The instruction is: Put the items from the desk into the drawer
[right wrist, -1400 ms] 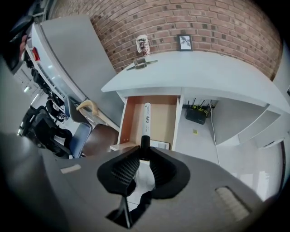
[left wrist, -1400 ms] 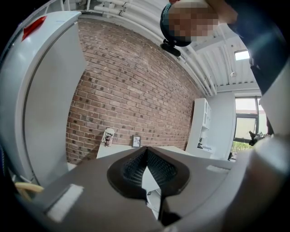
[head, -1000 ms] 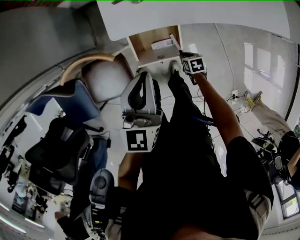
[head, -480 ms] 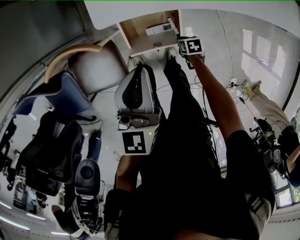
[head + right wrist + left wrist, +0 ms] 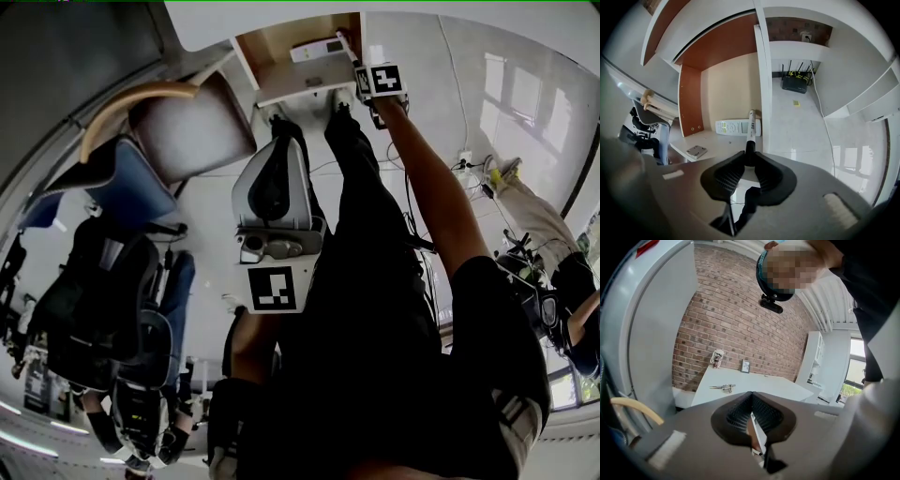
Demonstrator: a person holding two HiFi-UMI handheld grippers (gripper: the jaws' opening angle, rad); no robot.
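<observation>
— What has the right gripper (image 5: 749,158) got?
— A marker (image 5: 751,127), clenched by its dark end between the pads. The white barrel sticks out ahead, over the open drawer (image 5: 690,101).
— And the left gripper (image 5: 751,395)?
— Jaws pressed together, nothing between them. It sits in front of the person's body, well short of the drawer.
— What's in the drawer?
— A white remote (image 5: 730,127) lies flat on the bottom. The marker's far end crosses its right end in the right gripper view — touching or just above, I can't tell. A little apart from the remote lies a small grey plate (image 5: 696,151).
— Beyond that?
— A black router (image 5: 793,84) sits on the floor past the drawer's side. The left gripper faces a white table (image 5: 759,383) before a brick wall (image 5: 740,315).
</observation>
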